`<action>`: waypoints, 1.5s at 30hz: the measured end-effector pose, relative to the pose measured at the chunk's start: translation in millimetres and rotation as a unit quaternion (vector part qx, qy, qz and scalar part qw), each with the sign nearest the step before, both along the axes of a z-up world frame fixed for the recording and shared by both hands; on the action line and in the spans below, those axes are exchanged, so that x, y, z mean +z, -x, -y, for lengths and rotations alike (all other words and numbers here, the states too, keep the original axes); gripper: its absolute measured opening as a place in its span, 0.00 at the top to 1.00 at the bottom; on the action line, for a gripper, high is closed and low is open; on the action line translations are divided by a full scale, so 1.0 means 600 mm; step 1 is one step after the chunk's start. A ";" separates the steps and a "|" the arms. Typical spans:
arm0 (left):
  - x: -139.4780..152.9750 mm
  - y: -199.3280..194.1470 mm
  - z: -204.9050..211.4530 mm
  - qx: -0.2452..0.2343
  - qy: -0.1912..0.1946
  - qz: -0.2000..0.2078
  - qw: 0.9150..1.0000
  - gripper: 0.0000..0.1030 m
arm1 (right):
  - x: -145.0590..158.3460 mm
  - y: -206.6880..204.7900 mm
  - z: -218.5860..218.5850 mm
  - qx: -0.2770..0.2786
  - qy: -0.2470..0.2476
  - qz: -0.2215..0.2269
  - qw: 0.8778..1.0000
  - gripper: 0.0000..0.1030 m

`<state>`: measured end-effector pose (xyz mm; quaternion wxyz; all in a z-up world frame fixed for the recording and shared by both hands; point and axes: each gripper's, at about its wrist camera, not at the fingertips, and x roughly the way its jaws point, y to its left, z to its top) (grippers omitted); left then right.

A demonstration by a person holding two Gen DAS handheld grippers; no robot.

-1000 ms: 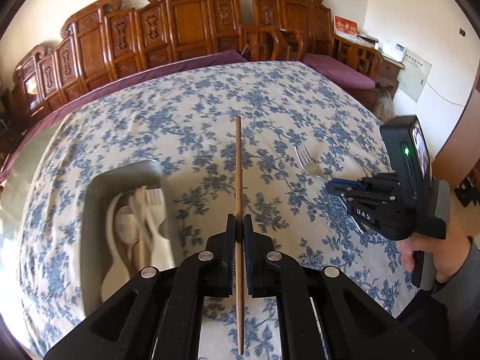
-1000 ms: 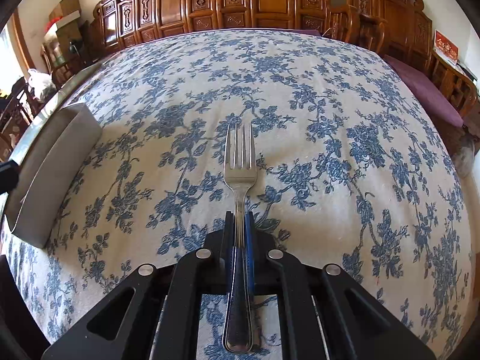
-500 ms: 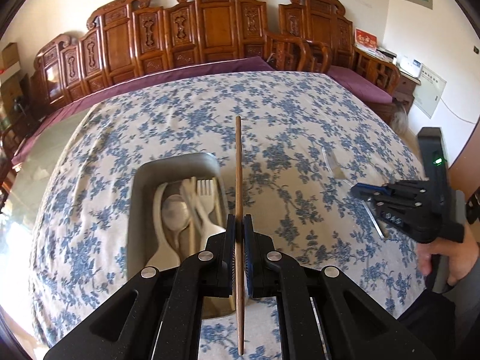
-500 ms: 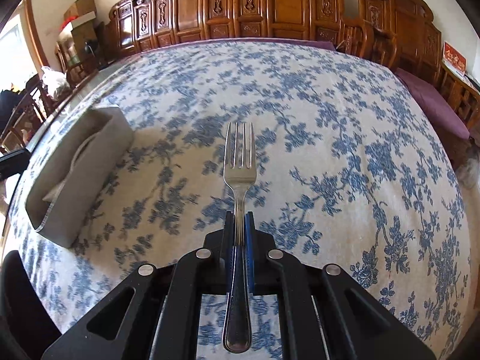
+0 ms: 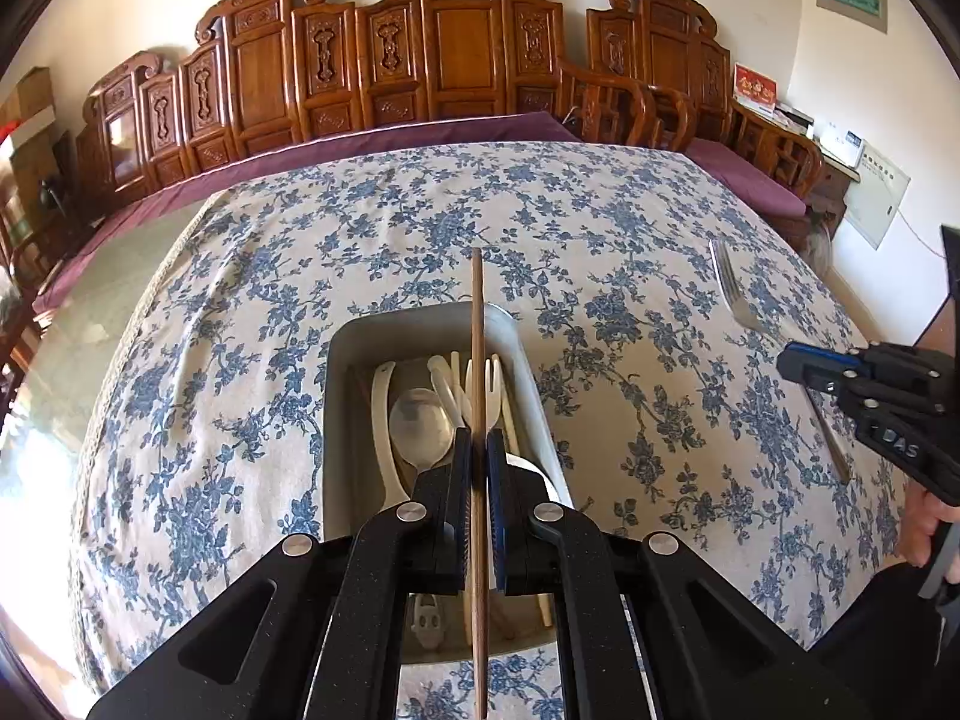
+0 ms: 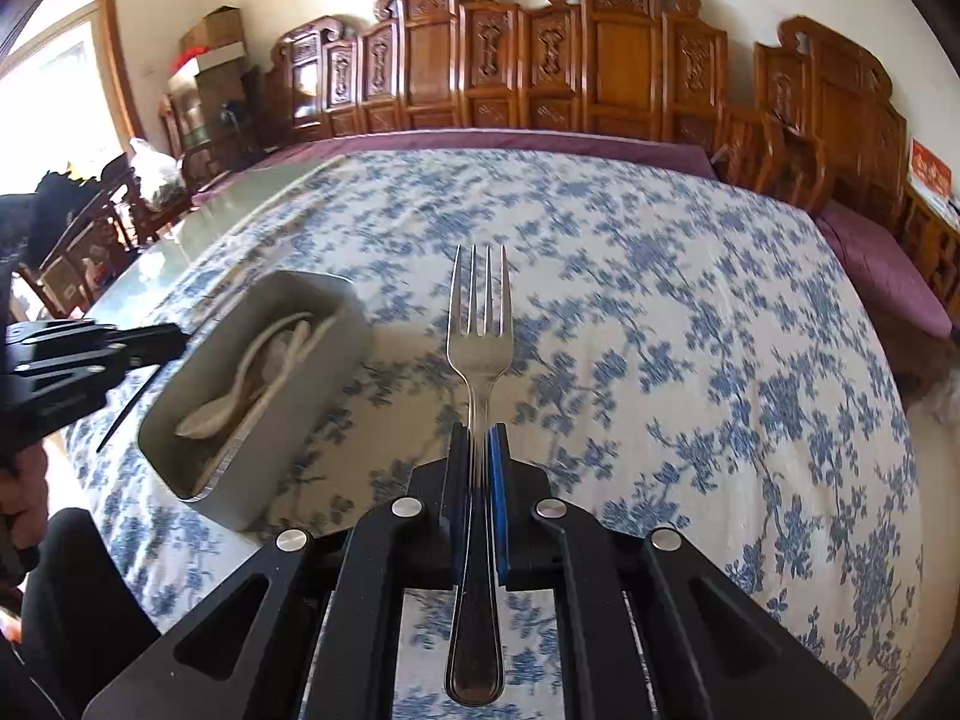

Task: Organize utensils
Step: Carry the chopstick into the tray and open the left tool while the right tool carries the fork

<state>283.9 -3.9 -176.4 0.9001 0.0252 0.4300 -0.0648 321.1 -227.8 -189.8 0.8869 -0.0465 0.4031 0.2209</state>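
My left gripper (image 5: 478,450) is shut on a wooden chopstick (image 5: 477,348) and holds it lengthwise above a grey utensil tray (image 5: 342,396). The tray holds a white spoon (image 5: 420,420), a white fork (image 5: 489,384) and other pale utensils. My right gripper (image 6: 478,444) is shut on a metal fork (image 6: 480,324), tines forward, above the tablecloth to the right of the tray (image 6: 336,360). The right gripper also shows in the left wrist view (image 5: 798,360), and the left gripper in the right wrist view (image 6: 162,339).
The table carries a blue floral cloth (image 5: 600,228). Carved wooden chairs (image 5: 450,48) and a purple bench cushion (image 6: 882,264) line its far side. A bare glass strip (image 6: 198,228) runs along the table's left edge.
My left gripper has swung left with the chopstick until it stands over the tray. My right gripper has carried the fork left, bringing the tray closer in its view.
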 end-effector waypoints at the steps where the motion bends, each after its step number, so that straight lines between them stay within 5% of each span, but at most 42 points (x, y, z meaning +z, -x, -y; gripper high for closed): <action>1: -0.002 -0.002 -0.001 -0.001 -0.002 -0.001 1.000 0.96 | 0.004 0.002 -0.004 0.003 -0.001 0.002 1.000 0.92; 10: -0.037 -0.024 -0.020 0.002 0.001 -0.021 1.000 0.96 | 0.012 0.009 -0.043 0.032 -0.001 0.005 0.999 0.92; 25: 0.000 -0.016 -0.033 0.016 -0.008 0.035 0.999 0.96 | 0.009 0.007 -0.071 0.050 -0.002 0.003 0.999 0.92; 37: -0.055 -0.041 -0.040 0.024 -0.009 -0.012 1.000 0.96 | 0.015 0.013 -0.111 0.068 -0.006 -0.001 0.998 0.92; 45: -0.034 -0.028 -0.065 0.029 0.001 -0.003 1.000 0.88 | 0.021 0.013 -0.147 0.082 -0.005 -0.001 0.997 0.92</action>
